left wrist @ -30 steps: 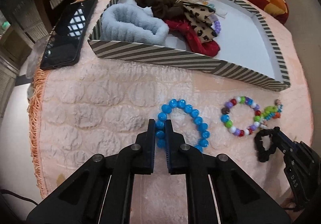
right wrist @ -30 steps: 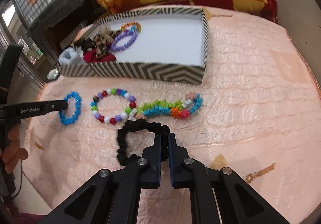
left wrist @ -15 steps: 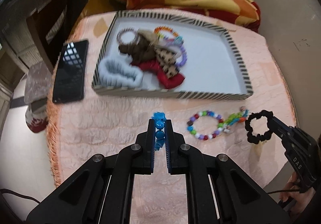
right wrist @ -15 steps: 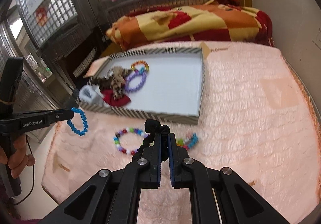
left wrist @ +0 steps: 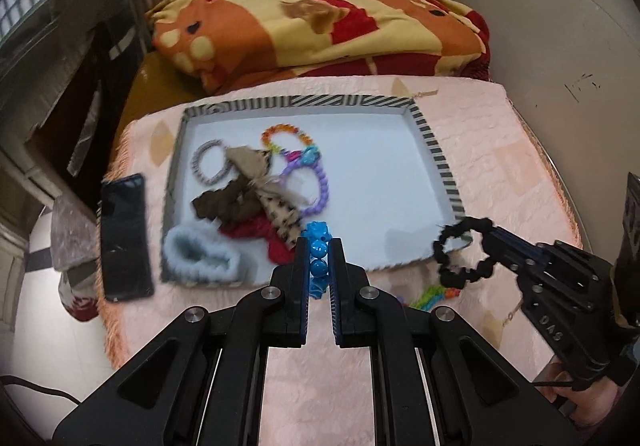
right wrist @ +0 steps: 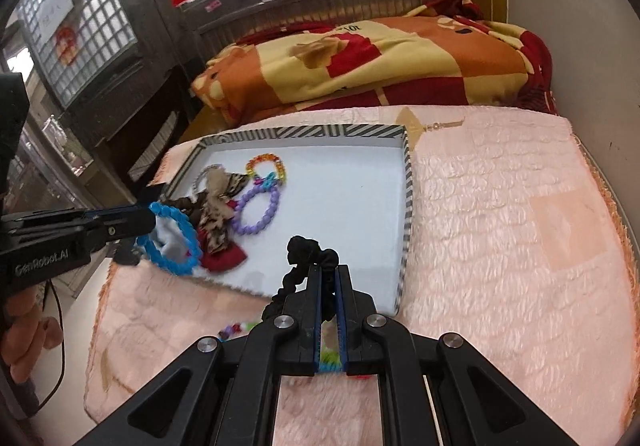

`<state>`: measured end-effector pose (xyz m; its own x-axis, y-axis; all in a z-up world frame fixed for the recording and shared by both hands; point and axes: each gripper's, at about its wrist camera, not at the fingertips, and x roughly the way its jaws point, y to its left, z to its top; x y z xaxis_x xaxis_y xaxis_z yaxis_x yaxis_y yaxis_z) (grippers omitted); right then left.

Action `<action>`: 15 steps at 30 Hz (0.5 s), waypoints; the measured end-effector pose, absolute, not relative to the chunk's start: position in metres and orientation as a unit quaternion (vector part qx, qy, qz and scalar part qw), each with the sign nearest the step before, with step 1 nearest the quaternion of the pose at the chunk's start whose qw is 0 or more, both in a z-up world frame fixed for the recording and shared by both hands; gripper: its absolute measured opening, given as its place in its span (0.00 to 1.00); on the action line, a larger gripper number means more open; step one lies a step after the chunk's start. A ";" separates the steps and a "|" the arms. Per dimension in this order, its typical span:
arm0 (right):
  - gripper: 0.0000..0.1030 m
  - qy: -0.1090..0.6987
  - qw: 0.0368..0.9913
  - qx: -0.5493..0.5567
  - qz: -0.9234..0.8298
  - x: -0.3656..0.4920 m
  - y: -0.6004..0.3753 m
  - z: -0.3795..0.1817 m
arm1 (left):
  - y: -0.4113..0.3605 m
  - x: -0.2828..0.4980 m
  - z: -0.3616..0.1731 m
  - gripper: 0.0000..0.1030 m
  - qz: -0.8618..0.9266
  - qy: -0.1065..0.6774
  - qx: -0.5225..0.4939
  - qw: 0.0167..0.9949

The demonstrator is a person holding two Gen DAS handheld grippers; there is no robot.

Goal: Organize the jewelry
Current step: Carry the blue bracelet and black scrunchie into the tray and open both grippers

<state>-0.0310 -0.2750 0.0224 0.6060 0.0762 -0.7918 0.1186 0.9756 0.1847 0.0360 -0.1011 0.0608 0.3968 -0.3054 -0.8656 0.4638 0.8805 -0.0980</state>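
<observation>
My left gripper [left wrist: 319,246] is shut on a blue bead bracelet [left wrist: 318,246], held high above the near edge of the striped tray [left wrist: 434,150]. In the right wrist view the bracelet [right wrist: 176,246] hangs from the left gripper [right wrist: 150,216] over the tray's left end. My right gripper [right wrist: 328,274] is shut on a black scrunchie [right wrist: 308,250], held above the tray's near right corner; it also shows in the left wrist view [left wrist: 460,254]. The tray [right wrist: 406,182] holds a purple bead bracelet [right wrist: 260,212], a rainbow bracelet [right wrist: 266,166] and several fabric scrunchies.
A black phone [left wrist: 124,238] lies left of the tray on the pink fleece cover [right wrist: 500,206]. A multicoloured bead piece [left wrist: 434,294] lies on the cover below the grippers. A folded orange and red blanket [left wrist: 320,30] lies behind the tray. A wall stands to the right.
Both grippers have lifted off the cover with their items and moved up and forward over the tray's near edge. The multicoloured bead pieces stay on the cover.
</observation>
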 end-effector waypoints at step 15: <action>0.06 0.500 0.853 0.141 -0.056 0.060 -0.309 -0.026 | -0.141 0.081 -0.012 0.07 -0.236 0.562 0.094 0.787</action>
<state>0.0603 -0.3091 -0.0260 0.4943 0.0448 -0.8681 0.2370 0.9539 0.1842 0.0812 -0.1408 -0.0116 0.2556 -0.2661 -0.9295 0.4779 0.8705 -0.1178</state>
